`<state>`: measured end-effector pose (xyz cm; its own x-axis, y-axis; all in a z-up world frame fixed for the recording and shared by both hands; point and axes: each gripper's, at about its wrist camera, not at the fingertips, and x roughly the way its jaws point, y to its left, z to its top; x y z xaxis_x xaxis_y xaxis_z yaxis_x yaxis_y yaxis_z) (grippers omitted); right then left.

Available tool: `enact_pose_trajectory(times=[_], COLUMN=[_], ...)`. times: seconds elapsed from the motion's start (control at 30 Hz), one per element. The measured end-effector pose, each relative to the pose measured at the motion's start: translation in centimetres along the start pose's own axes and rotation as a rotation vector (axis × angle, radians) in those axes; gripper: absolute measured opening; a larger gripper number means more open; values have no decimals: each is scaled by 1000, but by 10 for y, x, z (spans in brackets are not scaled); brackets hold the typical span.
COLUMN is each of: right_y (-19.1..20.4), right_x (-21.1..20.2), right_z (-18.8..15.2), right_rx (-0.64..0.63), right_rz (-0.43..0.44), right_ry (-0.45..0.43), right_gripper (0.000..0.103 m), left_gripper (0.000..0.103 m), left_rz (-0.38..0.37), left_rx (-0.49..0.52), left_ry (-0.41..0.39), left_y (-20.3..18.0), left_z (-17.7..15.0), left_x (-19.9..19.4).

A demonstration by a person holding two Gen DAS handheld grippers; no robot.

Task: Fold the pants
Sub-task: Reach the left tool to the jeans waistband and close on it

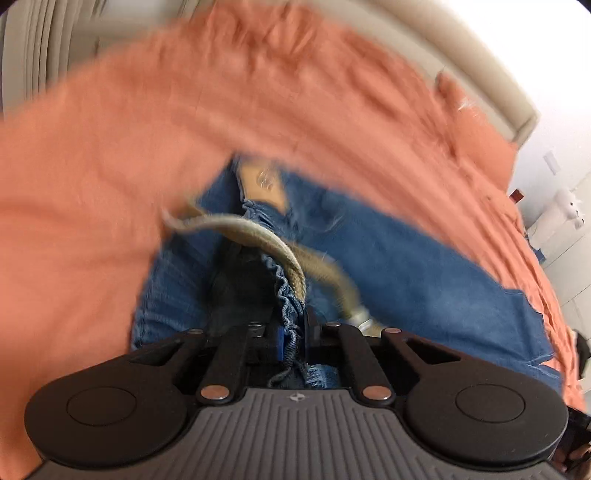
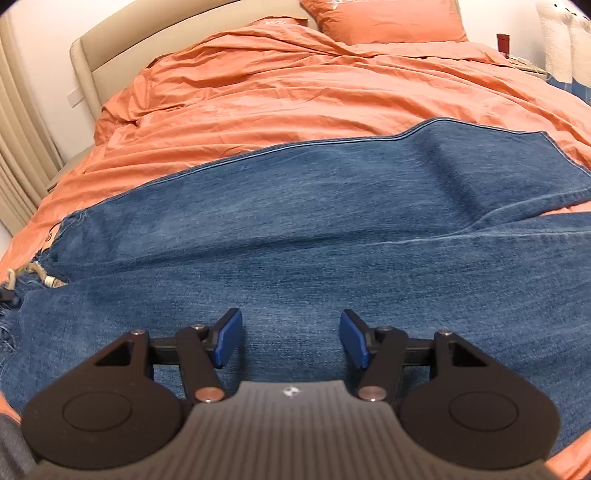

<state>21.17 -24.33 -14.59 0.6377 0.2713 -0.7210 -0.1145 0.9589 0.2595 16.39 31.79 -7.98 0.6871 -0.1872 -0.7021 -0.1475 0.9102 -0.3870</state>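
Observation:
Blue denim pants [image 2: 314,221] lie spread across an orange bedspread [image 2: 295,85], waist to the left, legs running right. My right gripper [image 2: 291,339] is open and empty, just above the denim at its near part. In the blurred left wrist view my left gripper [image 1: 293,343] is shut on the gathered waistband of the pants [image 1: 406,266], lifting it. A beige drawstring cord [image 1: 258,232] hangs from the waistband. A tan waist label [image 1: 264,181] shows beyond it.
A beige headboard [image 2: 155,40] and an orange pillow [image 2: 388,18] stand at the far end of the bed. Pleated curtains [image 2: 14,122] hang at the left. A white nightstand with a plush toy [image 1: 561,218] is at the right.

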Motion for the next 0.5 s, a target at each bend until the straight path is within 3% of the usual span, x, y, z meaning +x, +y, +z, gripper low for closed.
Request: enact_pose_trajectory(times=[0.1,0.17,0.4,0.5], right_y=[-1,-1,-10,-10], right_x=[-6,-9,2,6], right_z=[-2,-2,-2,-2], right_rx=[10,1,35,36], right_rz=[2,3,-43,-57], right_ry=[-18,-22,49,72], right_gripper=[60,60,63,64], left_gripper=[9,9,13,24], left_rz=[89,170,276,323], left_rx=[46,88,168,223], left_ry=[31,70,182,194], left_y=[-7,-3,5,-8], left_z=[0,-7,-24,-23], left_x=[-17,-7,48,48])
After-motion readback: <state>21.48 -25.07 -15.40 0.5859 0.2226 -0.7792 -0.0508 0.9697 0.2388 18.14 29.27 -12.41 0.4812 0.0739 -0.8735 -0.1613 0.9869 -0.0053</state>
